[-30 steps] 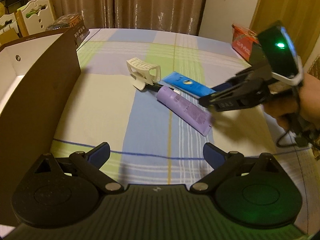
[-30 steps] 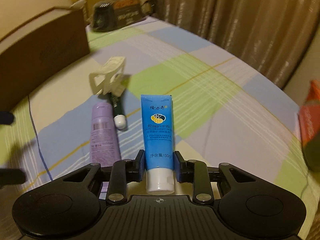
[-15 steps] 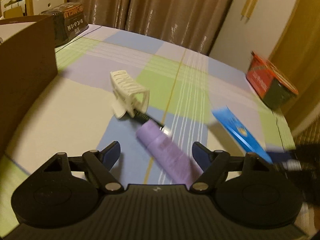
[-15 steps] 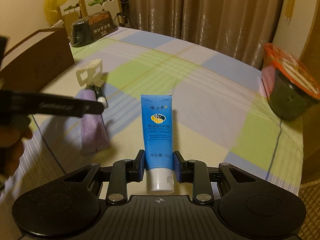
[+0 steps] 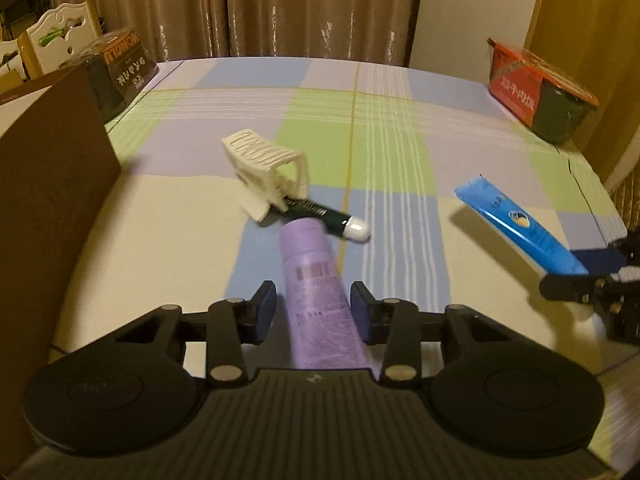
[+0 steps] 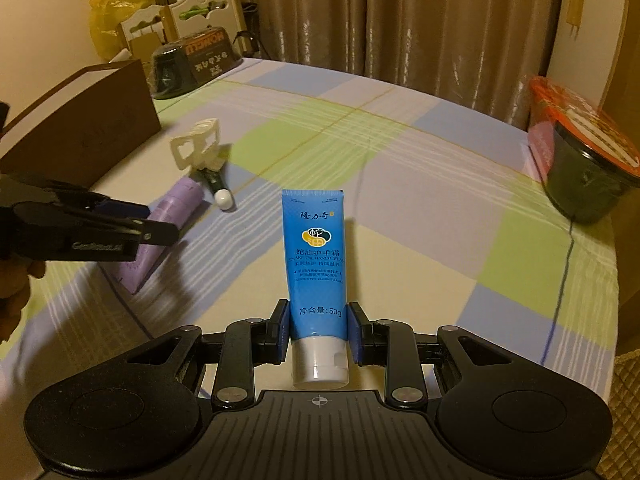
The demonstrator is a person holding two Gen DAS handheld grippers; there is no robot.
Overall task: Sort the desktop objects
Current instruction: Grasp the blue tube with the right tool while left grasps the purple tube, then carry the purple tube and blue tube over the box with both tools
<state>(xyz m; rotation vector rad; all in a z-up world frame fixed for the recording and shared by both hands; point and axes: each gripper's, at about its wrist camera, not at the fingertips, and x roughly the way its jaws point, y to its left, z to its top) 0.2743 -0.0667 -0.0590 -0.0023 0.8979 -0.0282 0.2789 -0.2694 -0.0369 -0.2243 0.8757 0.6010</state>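
Left gripper (image 5: 313,312): jaws narrow, straddling the purple tube (image 5: 316,280), not yet pinching. Tube lies on the counter (image 5: 160,248), far end at 12 o'clock touching the dark pen (image 5: 320,216). Close squarely mid-body, lift straight. Right gripper (image 6: 319,330) jaws clamp the blue tube (image 6: 316,256), held clear.

A lived-in home room — long brown curtains (image 6: 400,12) fill the top of the frame, a plaid cloth (image 5: 392,128) covers the table, and instant-noodle bowls (image 6: 588,164) sit at its right edge.

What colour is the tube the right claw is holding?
Bright blue tube with a white cap, clearest in the right wrist view.
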